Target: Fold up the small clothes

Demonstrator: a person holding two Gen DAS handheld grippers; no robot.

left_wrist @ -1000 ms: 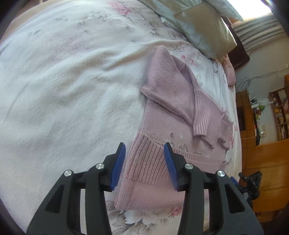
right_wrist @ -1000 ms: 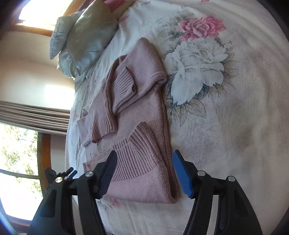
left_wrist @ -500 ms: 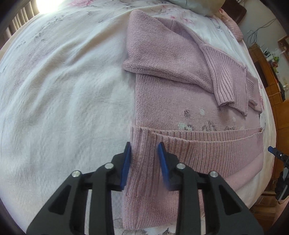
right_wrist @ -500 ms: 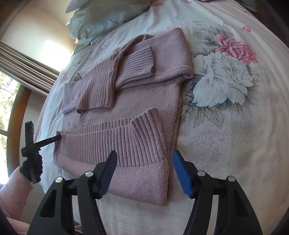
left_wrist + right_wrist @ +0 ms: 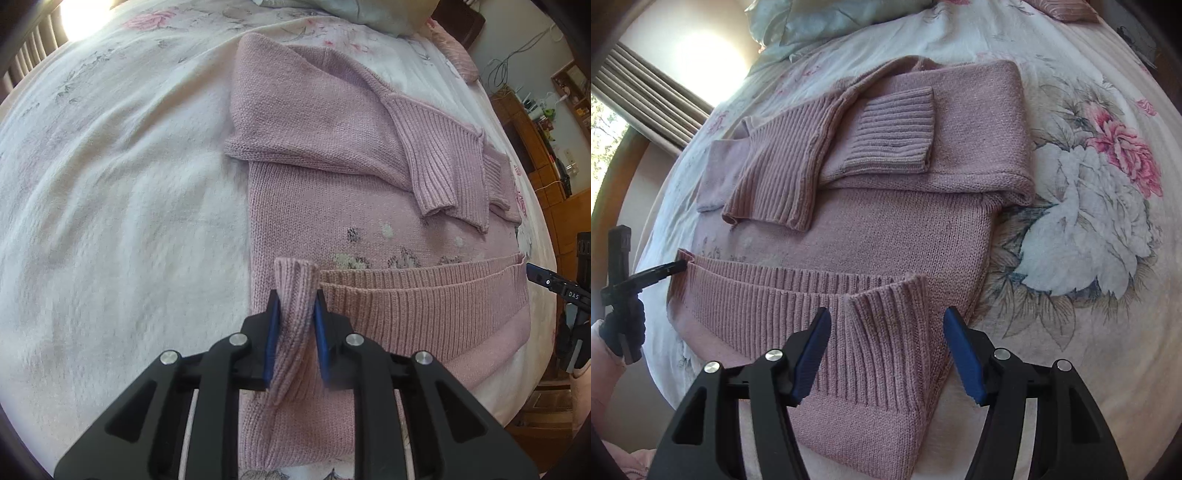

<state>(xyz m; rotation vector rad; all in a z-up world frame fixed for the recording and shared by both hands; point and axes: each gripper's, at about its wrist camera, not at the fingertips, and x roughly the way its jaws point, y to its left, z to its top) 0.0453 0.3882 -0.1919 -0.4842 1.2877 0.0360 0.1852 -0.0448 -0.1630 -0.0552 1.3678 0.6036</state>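
A pink knit sweater (image 5: 325, 206) lies flat on the bed, both sleeves folded across its chest and its ribbed hem (image 5: 424, 306) turned up over the body. My left gripper (image 5: 295, 306) is shut on the hem's left corner, which bunches up between the blue pads. In the right wrist view the same sweater (image 5: 894, 229) fills the middle. My right gripper (image 5: 886, 325) stands open, its fingers straddling the hem's right corner (image 5: 890, 314) without pinching it. The left gripper's tip (image 5: 668, 267) shows at the hem's far left end.
The white floral bedspread (image 5: 110, 221) spreads wide to the left of the sweater. Pillows (image 5: 812, 18) sit at the head of the bed. A wooden cabinet (image 5: 554, 206) stands past the bed's right edge, and curtains (image 5: 646, 92) hang by a window.
My left gripper closed onto the hem's left corner and pinched it up. My right gripper moved closer over the hem's right corner, still open.
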